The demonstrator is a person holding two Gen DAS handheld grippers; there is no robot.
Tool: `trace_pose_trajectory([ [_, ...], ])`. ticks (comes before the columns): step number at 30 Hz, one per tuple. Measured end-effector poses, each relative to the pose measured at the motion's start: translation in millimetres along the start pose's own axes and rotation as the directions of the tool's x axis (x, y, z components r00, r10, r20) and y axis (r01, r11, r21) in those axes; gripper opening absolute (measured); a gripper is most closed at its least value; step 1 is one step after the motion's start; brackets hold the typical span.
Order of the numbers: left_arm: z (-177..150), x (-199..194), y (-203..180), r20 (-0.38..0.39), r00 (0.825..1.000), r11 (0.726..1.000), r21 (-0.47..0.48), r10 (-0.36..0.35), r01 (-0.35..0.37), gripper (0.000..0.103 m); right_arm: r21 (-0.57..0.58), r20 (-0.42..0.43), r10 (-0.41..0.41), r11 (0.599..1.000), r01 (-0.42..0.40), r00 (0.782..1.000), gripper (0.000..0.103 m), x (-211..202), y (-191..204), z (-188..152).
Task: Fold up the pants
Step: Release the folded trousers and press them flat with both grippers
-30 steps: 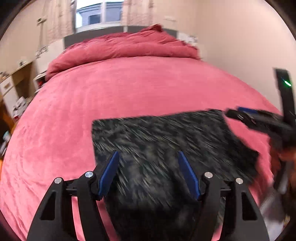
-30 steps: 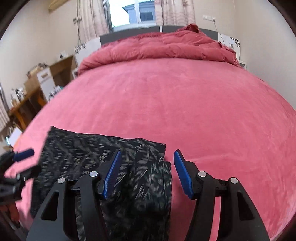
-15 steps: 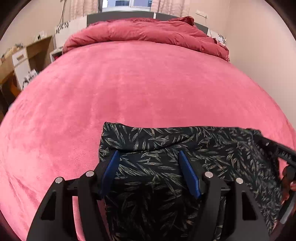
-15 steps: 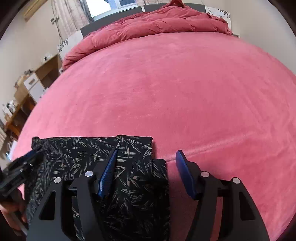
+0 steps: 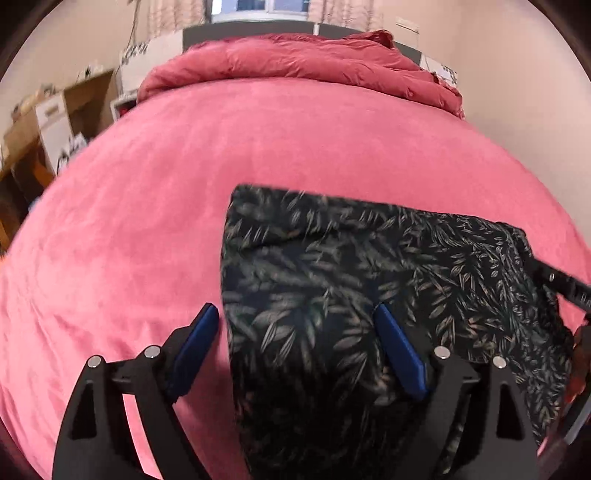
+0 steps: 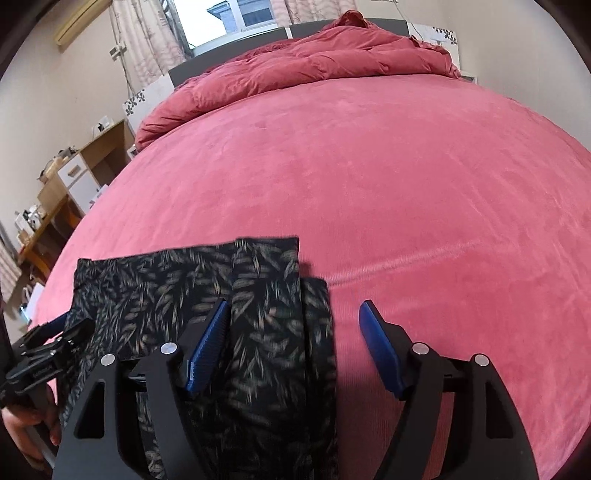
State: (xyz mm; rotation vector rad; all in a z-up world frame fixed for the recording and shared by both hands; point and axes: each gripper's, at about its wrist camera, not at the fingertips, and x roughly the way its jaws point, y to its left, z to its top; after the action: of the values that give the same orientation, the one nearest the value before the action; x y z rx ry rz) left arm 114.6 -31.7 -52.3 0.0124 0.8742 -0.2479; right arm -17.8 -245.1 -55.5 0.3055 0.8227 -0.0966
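Dark pants (image 5: pixel 332 280) with a pale leaf print lie folded flat on the pink bed (image 5: pixel 258 147). My left gripper (image 5: pixel 295 310) hovers over their left edge. Its jaws are opening, with fabric lying between the blue pads (image 5: pixel 195 343) but not pinched. My right gripper (image 6: pixel 294 306) is over the pants' (image 6: pixel 258 332) right edge. Its jaws are opening too, the left pad (image 6: pixel 208 343) over the cloth and the other over bare bedcover. Each gripper shows at the side of the other's view: the right gripper (image 5: pixel 561 284), the left gripper (image 6: pixel 48 354) with a hand (image 6: pixel 22 435) below it.
A rumpled red duvet (image 6: pixel 314 62) is heaped at the head of the bed below a grey headboard (image 5: pixel 258 29) and window. Wooden desks and shelves (image 6: pixel 74 173) stand along the left side. A pale wall (image 5: pixel 517 92) runs on the right.
Both grippers have sunk closer to the bed and their jaws have spread wider. The pants, blurred in motion a second ago, now lie flat and still.
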Motion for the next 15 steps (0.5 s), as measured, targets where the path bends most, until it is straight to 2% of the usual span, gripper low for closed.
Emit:
trace_pose_trajectory([
  [4,-9,-2,1,0.001,1.000,1.000,0.008,-0.001,0.001,0.089,0.048,-0.025,0.018,0.999,-0.017,1.000,0.074,-2,-5,-8],
  [9,-16,-5,1,-0.011,1.000,1.000,0.001,-0.013,0.013,0.089,0.181,-0.063,0.103,0.979,-0.090,0.993,0.076,-5,-22,-24],
  [15,-26,-13,1,-0.020,0.999,1.000,0.000,-0.031,0.031,0.089,0.202,-0.066,0.120,0.974,-0.105,0.991,0.076,-15,-19,-44],
])
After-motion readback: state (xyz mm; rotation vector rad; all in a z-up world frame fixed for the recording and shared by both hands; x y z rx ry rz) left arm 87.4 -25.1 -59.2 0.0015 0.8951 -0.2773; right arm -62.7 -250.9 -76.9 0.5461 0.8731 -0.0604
